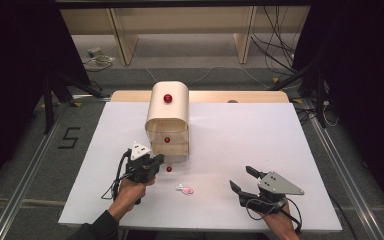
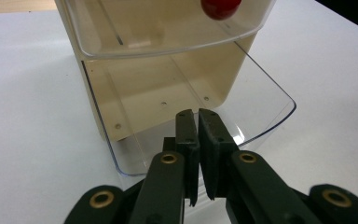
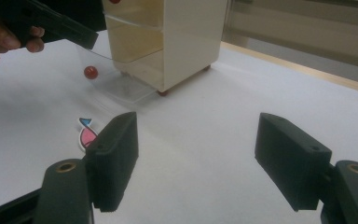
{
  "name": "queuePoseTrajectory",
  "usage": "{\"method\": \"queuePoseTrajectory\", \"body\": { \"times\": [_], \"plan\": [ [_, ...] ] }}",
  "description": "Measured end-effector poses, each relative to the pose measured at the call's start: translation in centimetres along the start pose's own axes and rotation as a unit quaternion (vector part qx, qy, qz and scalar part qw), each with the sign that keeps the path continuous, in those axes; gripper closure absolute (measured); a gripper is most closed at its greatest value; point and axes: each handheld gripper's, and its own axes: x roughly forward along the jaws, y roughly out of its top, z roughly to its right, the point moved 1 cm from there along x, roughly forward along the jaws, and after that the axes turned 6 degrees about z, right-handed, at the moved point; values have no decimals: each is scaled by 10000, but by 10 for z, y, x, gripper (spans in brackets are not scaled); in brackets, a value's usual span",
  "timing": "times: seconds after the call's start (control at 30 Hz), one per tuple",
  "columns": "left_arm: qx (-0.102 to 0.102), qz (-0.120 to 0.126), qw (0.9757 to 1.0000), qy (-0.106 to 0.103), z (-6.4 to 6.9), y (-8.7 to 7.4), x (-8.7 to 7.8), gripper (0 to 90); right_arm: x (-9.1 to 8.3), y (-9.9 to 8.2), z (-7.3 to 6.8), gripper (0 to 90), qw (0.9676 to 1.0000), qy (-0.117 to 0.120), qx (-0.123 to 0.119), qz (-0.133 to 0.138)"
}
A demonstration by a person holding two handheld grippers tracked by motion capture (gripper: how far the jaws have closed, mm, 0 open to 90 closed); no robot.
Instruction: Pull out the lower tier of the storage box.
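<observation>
The jaws of the left gripper [image 2: 198, 156] stand all but closed with nothing between them, poised over the pulled-out clear plastic bottom drawer [image 2: 256, 116] of the small cream-coloured drawer cabinet [image 1: 167, 120]. The right gripper [image 3: 209, 163] waits well apart with its jaws wide and empty. The drawer's red round knob [image 3: 91, 72] sits just beyond the left gripper's tip. By my reading, opening is done; the small pink-and-white fish-shaped sticker [image 1: 185, 189], lying on the white table [image 1: 260, 150] between the grippers, is probably what remains to go in, then the drawer must be shut.
</observation>
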Motion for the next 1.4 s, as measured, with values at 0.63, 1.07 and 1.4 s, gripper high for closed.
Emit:
{"method": "queuePoseTrajectory", "body": {
  "times": [0.63,1.07,1.4],
  "plan": [
    [138,104,9997,-193,8,-1,-11,788,0,0,0,310,10000,16,5,6],
    [323,73,9985,-439,15,-5,-15,676,0,0,0,310,10000,23,-9,-15],
    [469,41,9973,-565,19,-7,-16,596,1,-1,-1,310,10000,47,-24,-11]
  ]
}}
